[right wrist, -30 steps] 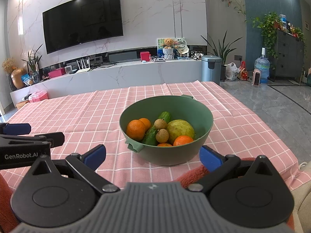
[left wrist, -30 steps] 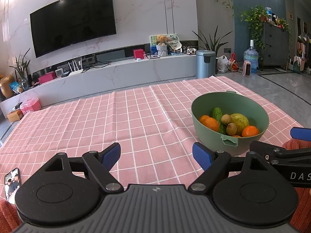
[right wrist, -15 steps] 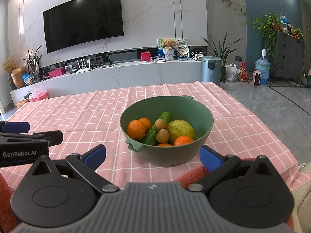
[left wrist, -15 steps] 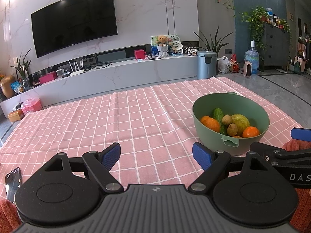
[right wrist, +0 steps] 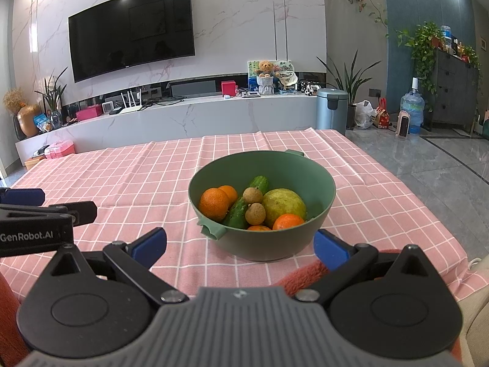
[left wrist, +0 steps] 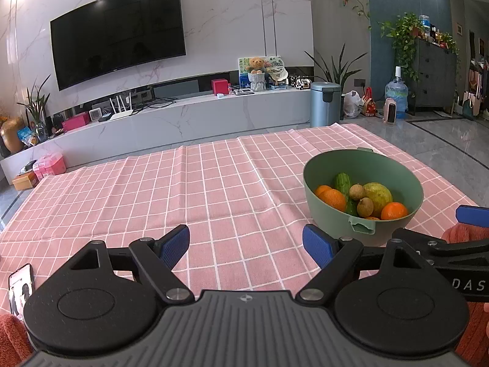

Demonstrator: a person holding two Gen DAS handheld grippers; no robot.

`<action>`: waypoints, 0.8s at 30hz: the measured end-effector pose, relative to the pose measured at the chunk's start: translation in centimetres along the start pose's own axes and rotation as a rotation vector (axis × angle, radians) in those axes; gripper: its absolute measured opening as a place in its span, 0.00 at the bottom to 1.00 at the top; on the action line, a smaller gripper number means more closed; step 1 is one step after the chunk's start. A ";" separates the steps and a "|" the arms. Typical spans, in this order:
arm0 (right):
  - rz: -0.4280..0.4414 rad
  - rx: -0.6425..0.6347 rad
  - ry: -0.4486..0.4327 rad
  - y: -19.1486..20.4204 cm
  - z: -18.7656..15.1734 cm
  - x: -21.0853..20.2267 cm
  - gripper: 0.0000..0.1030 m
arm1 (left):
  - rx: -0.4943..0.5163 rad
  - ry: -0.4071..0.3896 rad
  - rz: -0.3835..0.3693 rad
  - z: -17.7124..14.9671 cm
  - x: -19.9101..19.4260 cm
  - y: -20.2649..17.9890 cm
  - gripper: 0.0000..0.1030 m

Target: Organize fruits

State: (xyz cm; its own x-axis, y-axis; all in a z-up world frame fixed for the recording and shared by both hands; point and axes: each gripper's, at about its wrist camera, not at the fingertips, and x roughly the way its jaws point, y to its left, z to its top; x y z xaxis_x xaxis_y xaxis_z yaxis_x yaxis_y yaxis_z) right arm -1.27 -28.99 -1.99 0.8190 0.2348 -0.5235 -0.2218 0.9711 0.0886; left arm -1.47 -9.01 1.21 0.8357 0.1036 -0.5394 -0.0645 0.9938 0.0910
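Pink checked tablecloth [left wrist: 214, 195] fronts a marble wall with television [left wrist: 117, 32]. Green bowl [right wrist: 318, 183] of fruits [right wrist: 284, 203] sits there. Left gripper [left wrist: 246, 243] and right gripper [right wrist: 240, 241] hover low, jaws spread, empty.

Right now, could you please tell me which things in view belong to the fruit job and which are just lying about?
For the job:
green bowl
oranges
cucumbers
big yellow-green fruit
small brown fruits

Lying about:
phone
pink checked tablecloth
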 end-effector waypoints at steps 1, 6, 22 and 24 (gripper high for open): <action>0.000 -0.001 0.000 0.0 0.0 0.0 0.96 | 0.000 0.001 0.000 0.0 0.0 0.0 0.95; -0.002 -0.005 0.002 0.1 0.0 0.0 0.96 | -0.003 0.001 0.000 0.1 0.0 0.0 0.95; -0.007 -0.023 0.010 0.1 -0.1 0.2 0.96 | -0.011 -0.012 0.006 0.2 -0.6 -0.3 0.95; -0.008 -0.025 0.011 0.2 -0.1 0.2 0.96 | -0.011 -0.009 0.004 0.2 -0.7 -0.2 0.95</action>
State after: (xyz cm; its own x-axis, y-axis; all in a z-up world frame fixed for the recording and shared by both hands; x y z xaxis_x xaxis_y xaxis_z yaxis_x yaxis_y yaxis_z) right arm -1.20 -28.73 -2.14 0.8147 0.2267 -0.5337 -0.2290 0.9714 0.0631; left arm -1.91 -9.24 1.72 0.8404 0.1073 -0.5312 -0.0740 0.9937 0.0836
